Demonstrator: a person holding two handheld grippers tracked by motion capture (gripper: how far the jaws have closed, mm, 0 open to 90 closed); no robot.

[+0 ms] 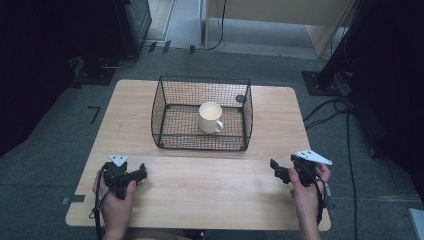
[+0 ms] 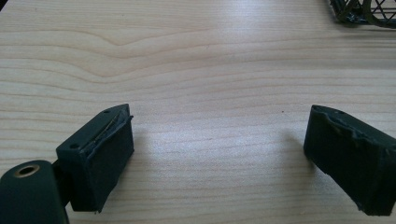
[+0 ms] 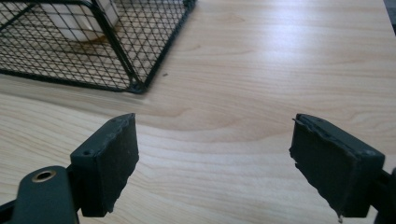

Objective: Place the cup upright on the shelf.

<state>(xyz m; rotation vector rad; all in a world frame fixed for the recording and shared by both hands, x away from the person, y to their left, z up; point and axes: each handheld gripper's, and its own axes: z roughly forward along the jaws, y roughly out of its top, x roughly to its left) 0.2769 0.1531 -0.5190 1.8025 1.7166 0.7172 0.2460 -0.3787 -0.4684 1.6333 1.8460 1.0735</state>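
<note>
Wood: a pale wooden table [image 1: 200, 185] with rounded corners spans the middle of the high view, its near half bare.
Basket: a black wire-mesh basket [image 1: 170, 90], open-topped, sits at the upper centre of the table.
Mug: a white ceramic mug [image 1: 210, 117] stands upright inside the basket, roughly at its middle, its handle turned toward the lower right of the frame.
Left gripper: the left gripper [image 1: 139, 173], at the lower left of the high view, has its black jaws spread wide with nothing between them; they hang over bare wood in the left gripper view.
Right gripper: the right gripper [image 1: 276, 169], at the lower right, likewise stands wide apart and empty.
Key relation: the mug lies up-frame from both grippers and between them, behind the basket's near wall; neither hand looks clearly nearer, though the handle faces the right gripper's side.
Hidden or unclear: the right gripper view cuts the mug off at the upper left edge, seen through mesh; a dark round spot by the basket's far right corner is too small to identify.
</note>
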